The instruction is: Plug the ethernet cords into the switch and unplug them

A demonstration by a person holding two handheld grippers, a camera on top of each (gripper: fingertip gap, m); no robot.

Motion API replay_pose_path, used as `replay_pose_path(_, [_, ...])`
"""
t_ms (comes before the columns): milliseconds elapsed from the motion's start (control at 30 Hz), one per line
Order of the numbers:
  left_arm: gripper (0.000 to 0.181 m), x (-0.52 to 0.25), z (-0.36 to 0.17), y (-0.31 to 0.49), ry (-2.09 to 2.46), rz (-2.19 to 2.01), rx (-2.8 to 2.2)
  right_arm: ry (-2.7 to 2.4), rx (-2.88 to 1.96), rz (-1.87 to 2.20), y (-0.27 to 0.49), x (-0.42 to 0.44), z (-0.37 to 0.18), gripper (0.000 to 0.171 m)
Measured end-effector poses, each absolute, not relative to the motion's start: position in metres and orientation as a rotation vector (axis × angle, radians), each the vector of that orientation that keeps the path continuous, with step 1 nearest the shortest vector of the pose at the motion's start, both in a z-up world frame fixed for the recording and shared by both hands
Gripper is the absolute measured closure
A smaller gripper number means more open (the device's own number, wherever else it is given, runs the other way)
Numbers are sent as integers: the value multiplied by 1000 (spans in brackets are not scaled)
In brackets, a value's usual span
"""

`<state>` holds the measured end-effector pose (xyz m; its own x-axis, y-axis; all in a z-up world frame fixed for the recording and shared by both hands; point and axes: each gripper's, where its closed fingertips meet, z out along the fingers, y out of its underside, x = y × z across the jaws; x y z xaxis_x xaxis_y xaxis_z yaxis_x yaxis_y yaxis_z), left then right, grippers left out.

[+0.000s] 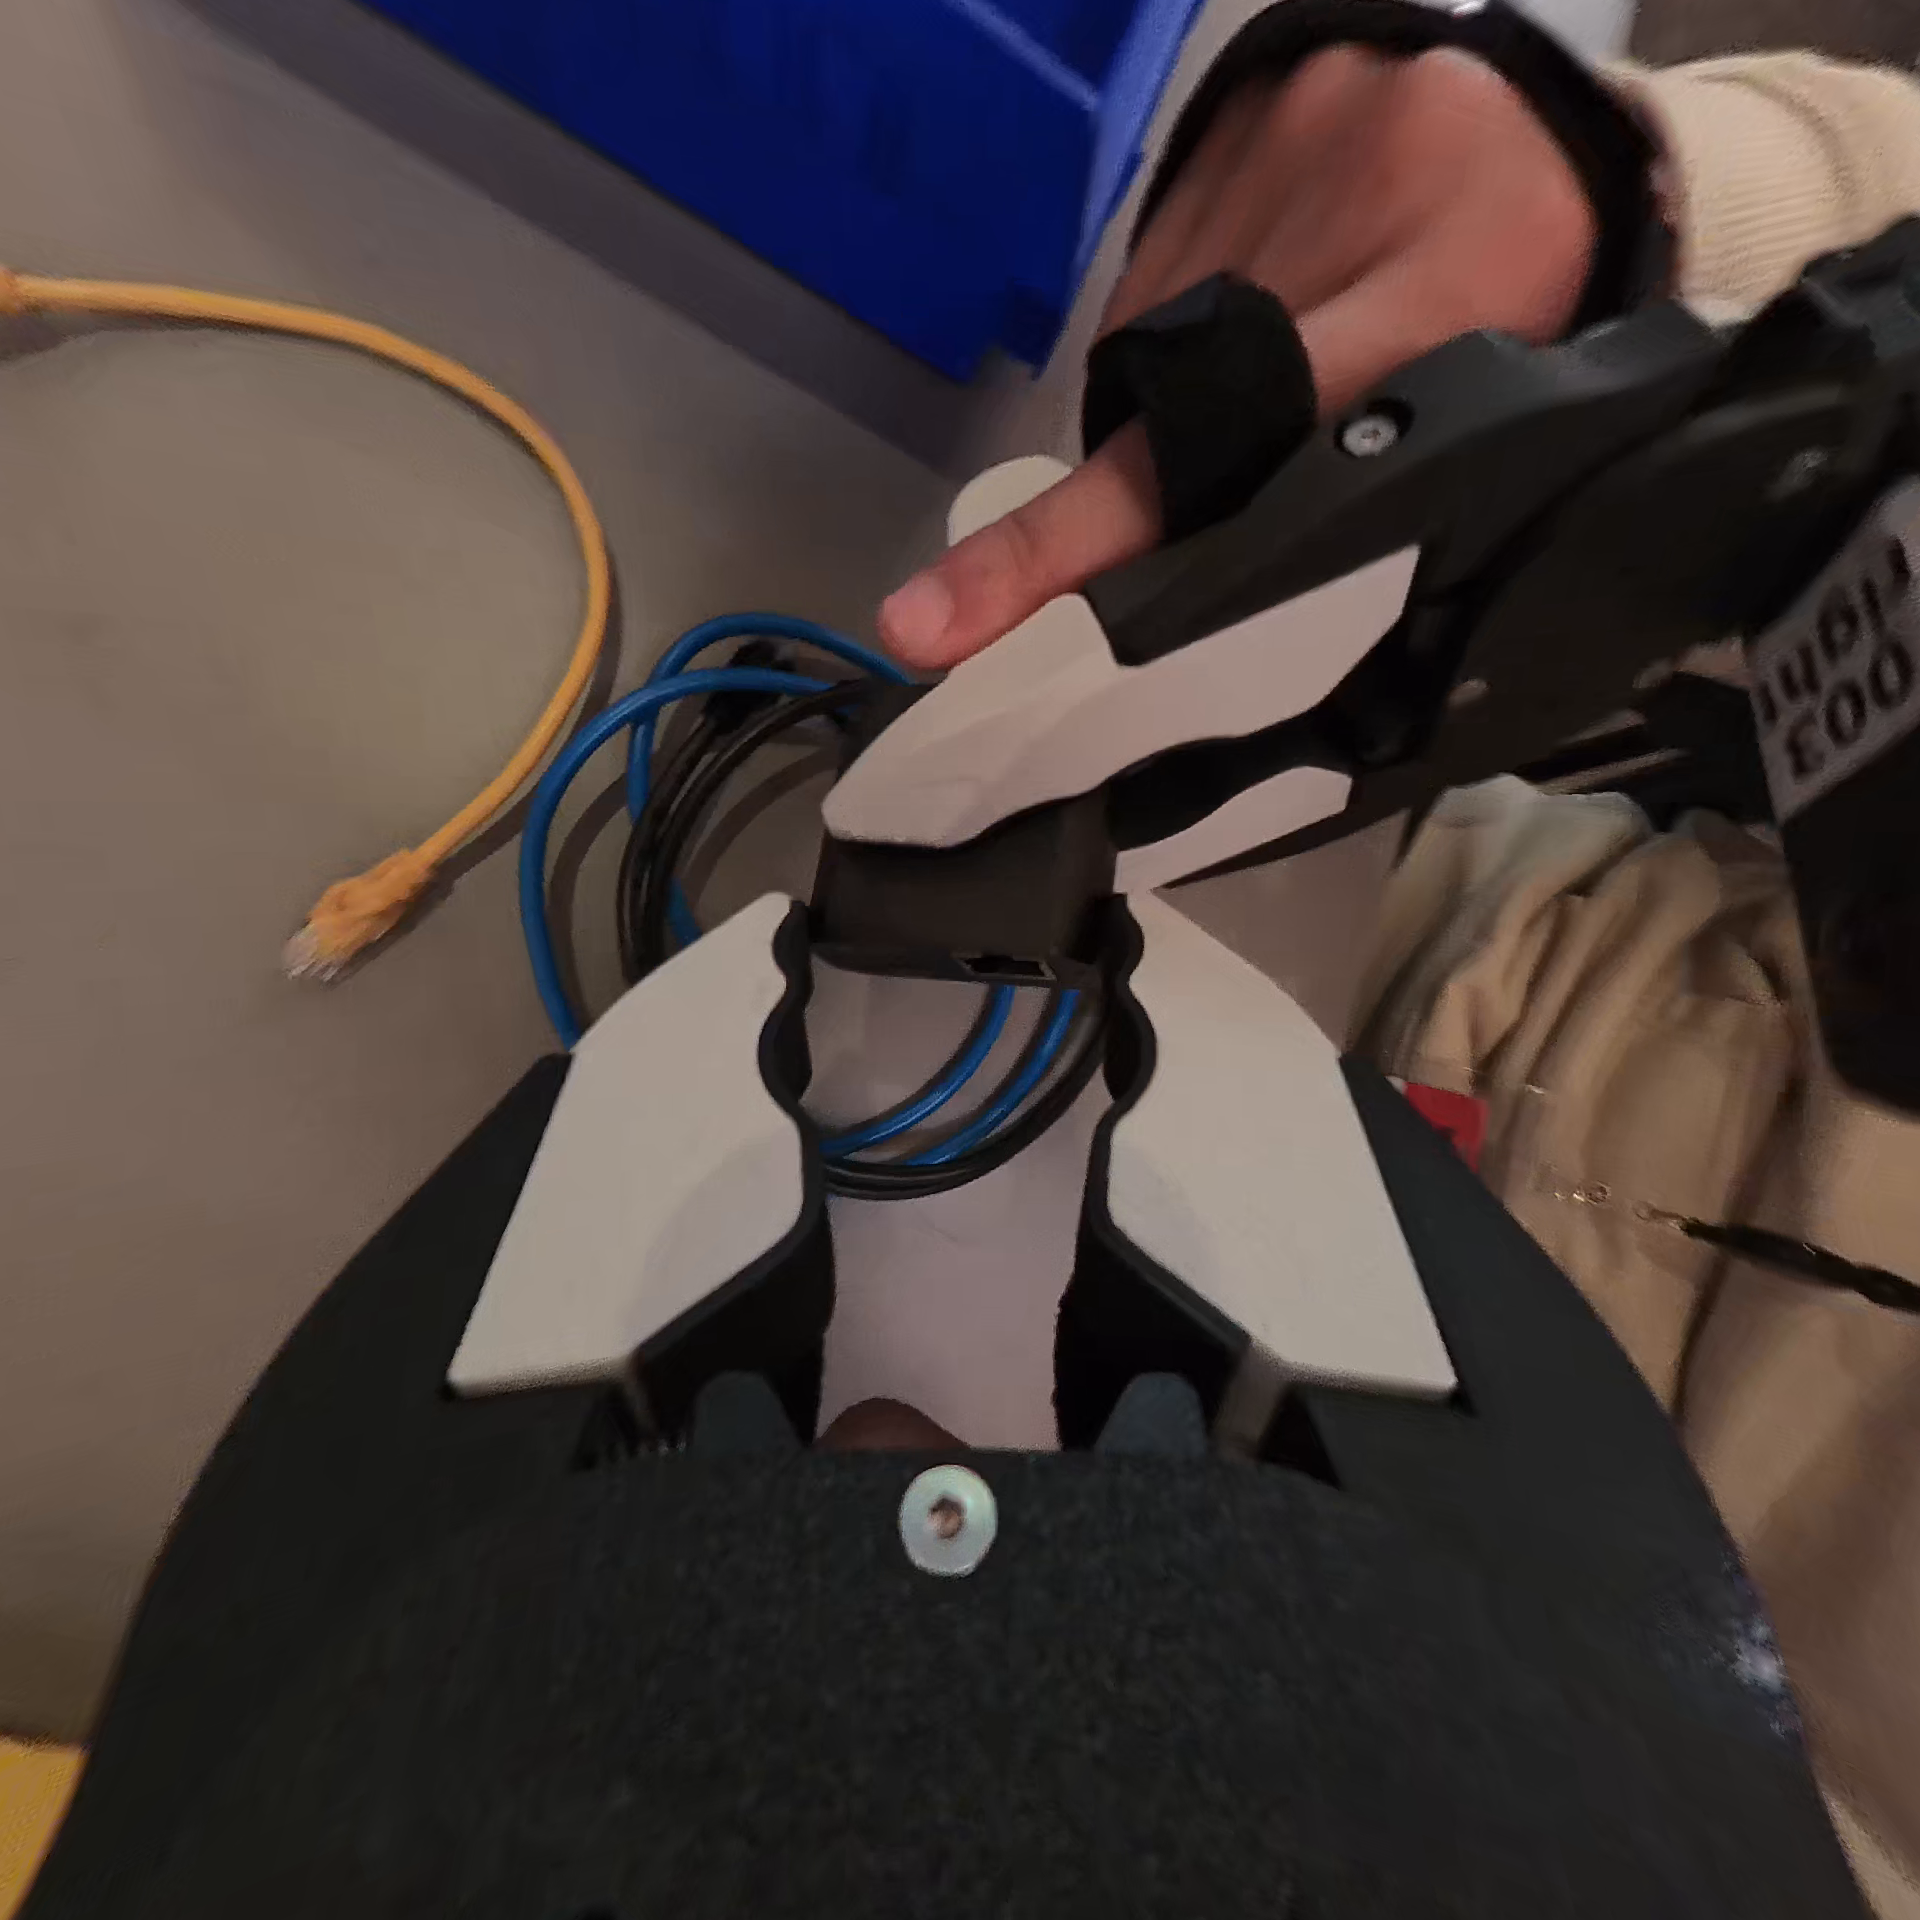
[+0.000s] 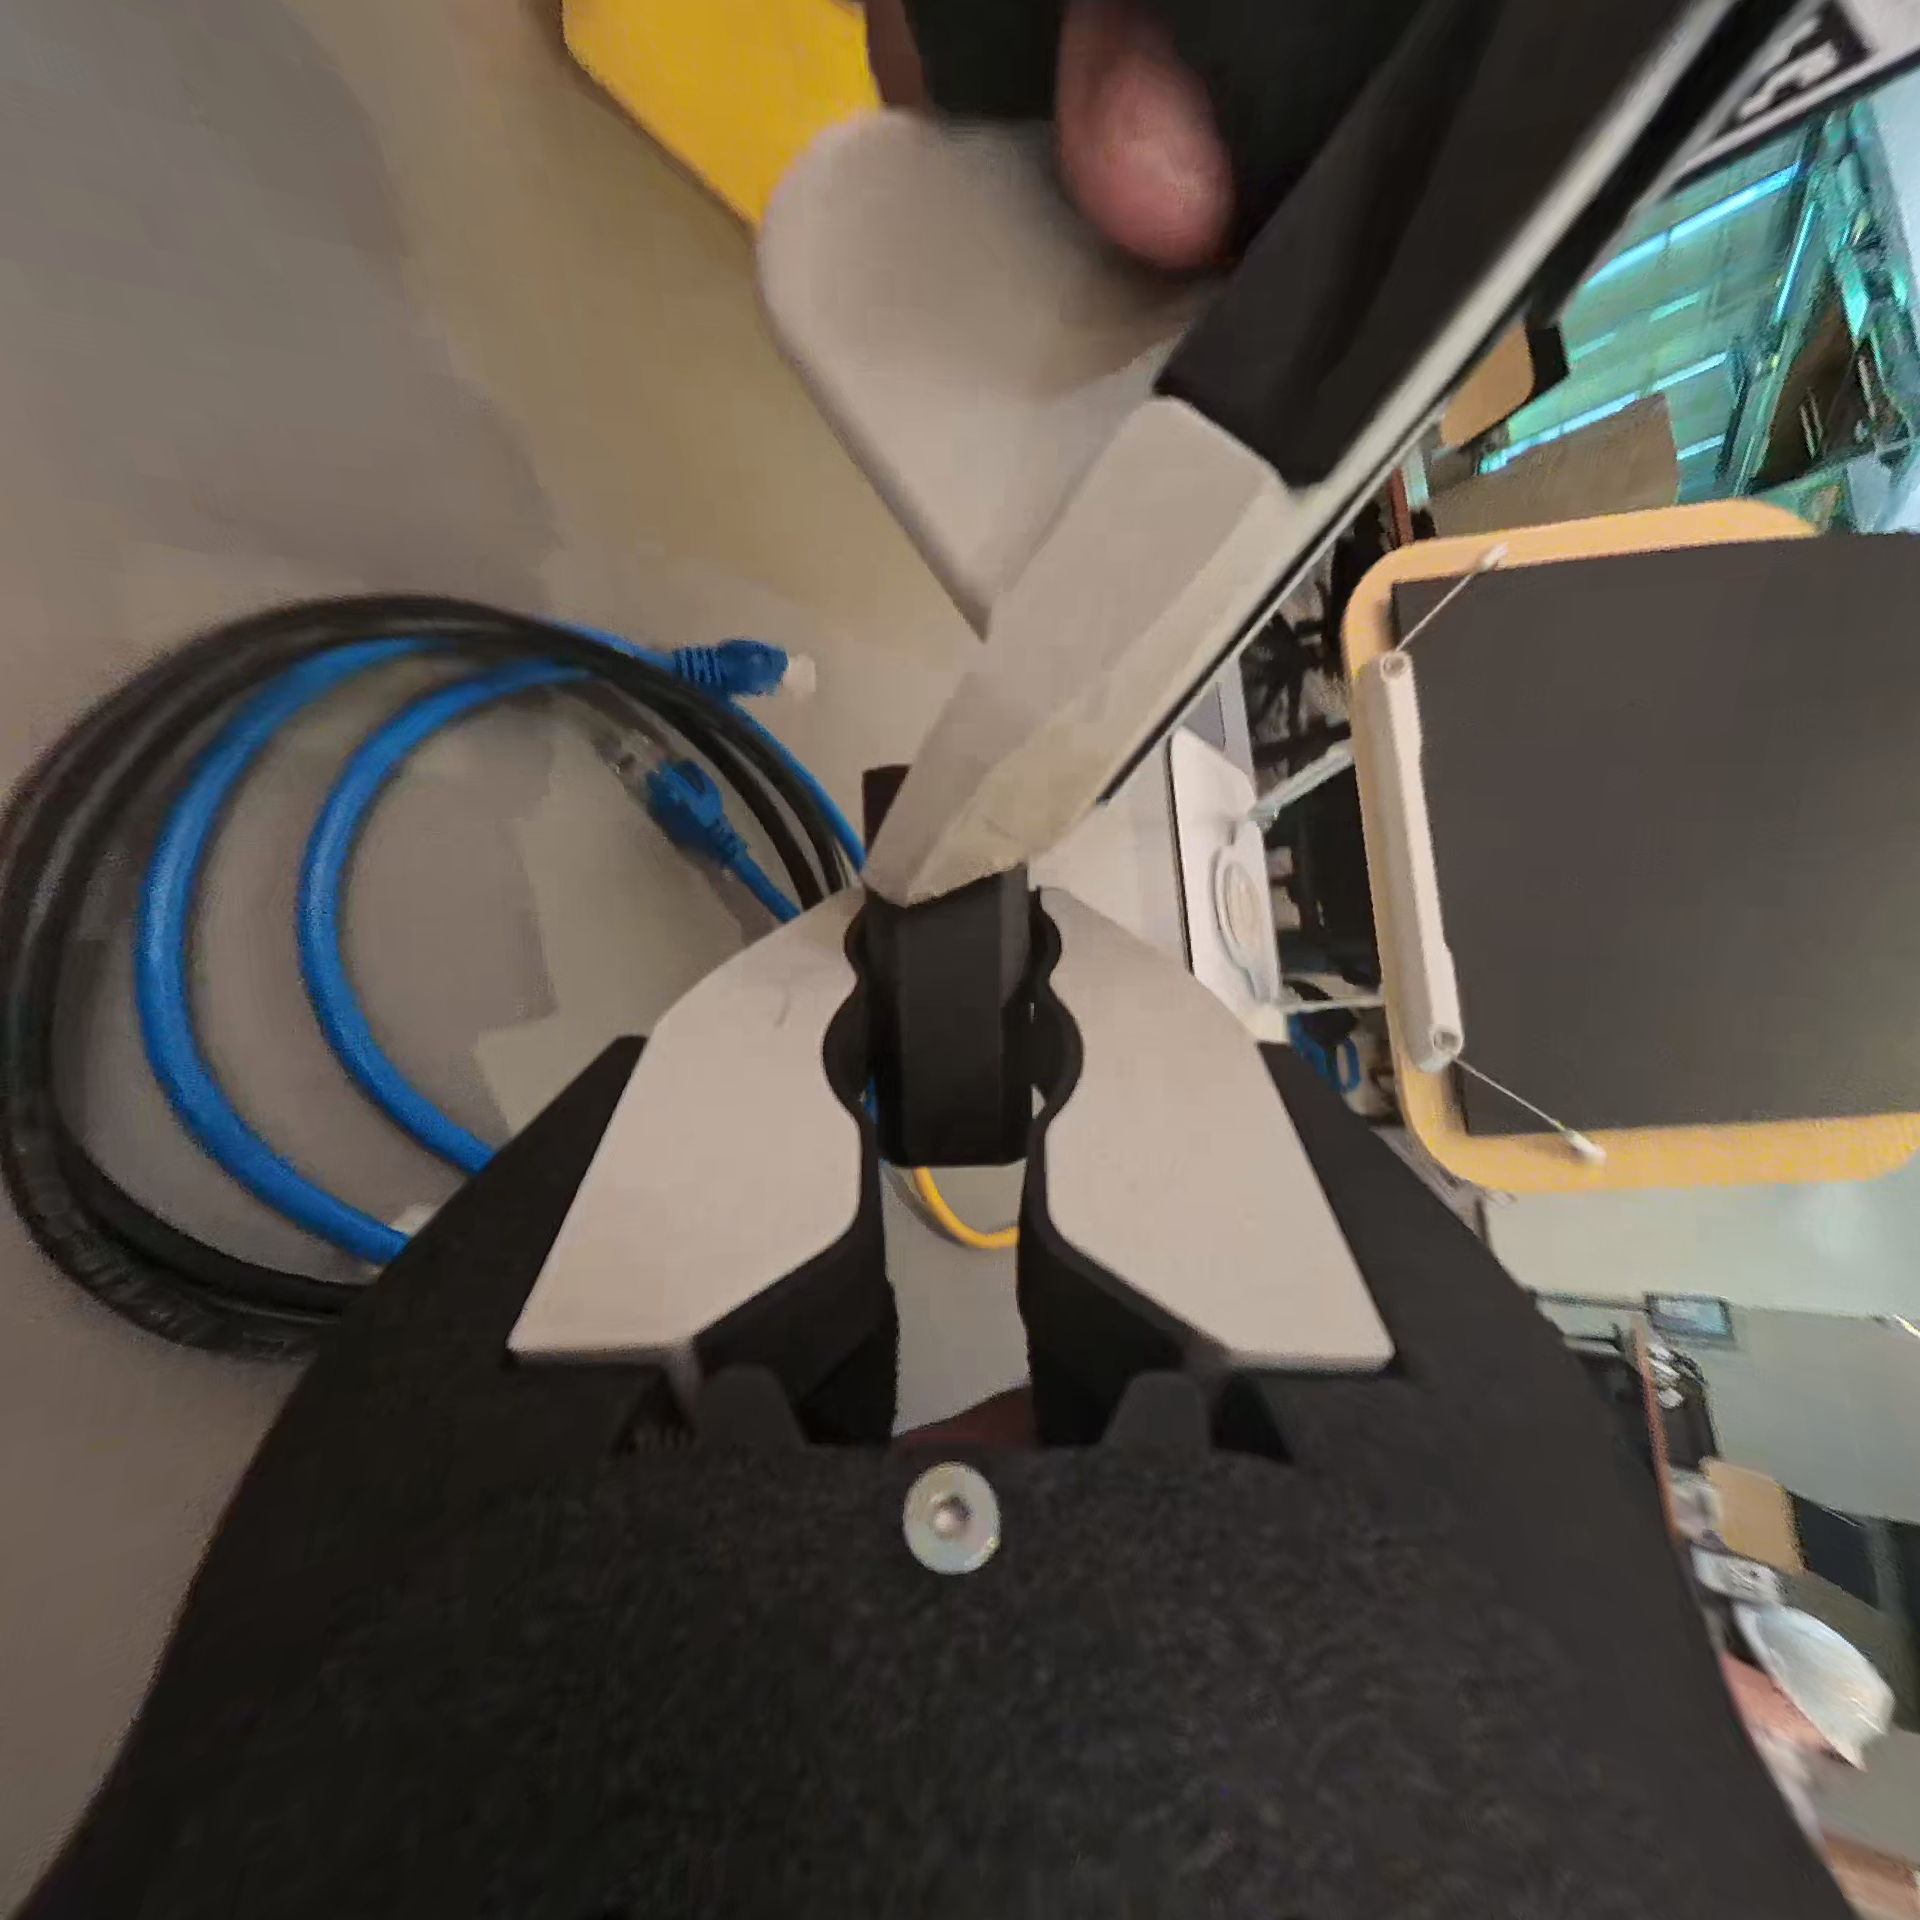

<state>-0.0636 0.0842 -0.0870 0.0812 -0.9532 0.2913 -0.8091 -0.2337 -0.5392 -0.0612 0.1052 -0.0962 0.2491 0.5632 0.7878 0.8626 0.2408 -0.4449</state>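
Switch (image 1: 951, 899), a small black box, is held off the table between both grippers. In the left wrist view it sits crosswise at the very tips of the left gripper (image 1: 954, 935), whose jaws are closed on its two ends; a port is seen on the face turned toward the camera. The right gripper (image 1: 935, 800) comes in from the upper right in that view, its white fingers laid over the top of the box. In the right wrist view the same switch (image 2: 951, 1023) is seen end-on, pinched deep between the jaws of the right gripper (image 2: 951, 935), with the other gripper's white finger touching its far end. No cord is seen plugged in.

Behind and below the switch, blue ethernet cords (image 2: 208, 935) and a black cable (image 2: 62, 1143) lie coiled together on the grey table (image 1: 208, 623), the blue plugs lying loose. A yellow ethernet cord (image 1: 540, 499) curves well apart to the left, its plug free. A blue bin (image 1: 831, 135) stands farther back on the table.
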Motion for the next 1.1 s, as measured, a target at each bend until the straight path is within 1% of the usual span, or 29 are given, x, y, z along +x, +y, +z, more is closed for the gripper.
replay_pose_path(100, [128,-65,-93,86,1758,-726,-2136,-1469,-1412,-467,111,-59,-103,146])
replay_pose_path(167, [130,-62,-89,88,1710,-741,-2127,-1446,-1394,-477,112,-59,-100,146])
replay_pose_path(233, [171,-53,-70,81,1634,-960,-2076,-1409,-1406,-438,112,-59,-99,146])
replay_pose_path(267, [170,-51,-58,80,1562,-1068,-2076,-1392,-1387,-434,112,-60,-98,146])
replay_pose_path(300, [155,-55,-52,85,1501,-1084,-2089,-1359,-1368,-425,112,-60,-95,146])
replay_pose_path(333, [146,-64,-49,93,1461,-1029,-2081,-1325,-1364,-402,111,-59,-93,146])
replay_pose_path(433, [146,-97,-39,91,1319,-992,-1945,-1209,-1317,-329,106,-57,-83,146])
replay_pose_path(500, [141,-117,-48,71,1214,-1071,-1926,-1146,-1259,-273,103,-57,-79,146])
replay_pose_path(600, [141,-138,-72,33,993,-1230,-1871,-1046,-1205,-174,102,-57,-79,146])
replay_pose_path(700, [142,-159,-110,9,833,-1158,-1913,-940,-1185,-130,105,-47,-86,146])
replay_pose_path(767, [137,-169,-128,-4,779,-1144,-1993,-958,-1180,-147,104,-44,-92,146])
replay_pose_path(800, [131,-173,-129,-6,773,-1138,-2011,-961,-1159,-157,101,-44,-89,146])
replay_pose_path(833, [131,-176,-127,-4,766,-1124,-2004,-948,-1155,-158,100,-43,-88,146])
replay_pose_path(967, [134,-191,-121,17,700,-1040,-1969,-930,-1159,-148,99,-43,-87,146])
replay_pose_path(1100, [133,-188,-128,20,647,-1150,-2030,-931,-1147,-167,97,-43,-86,146])
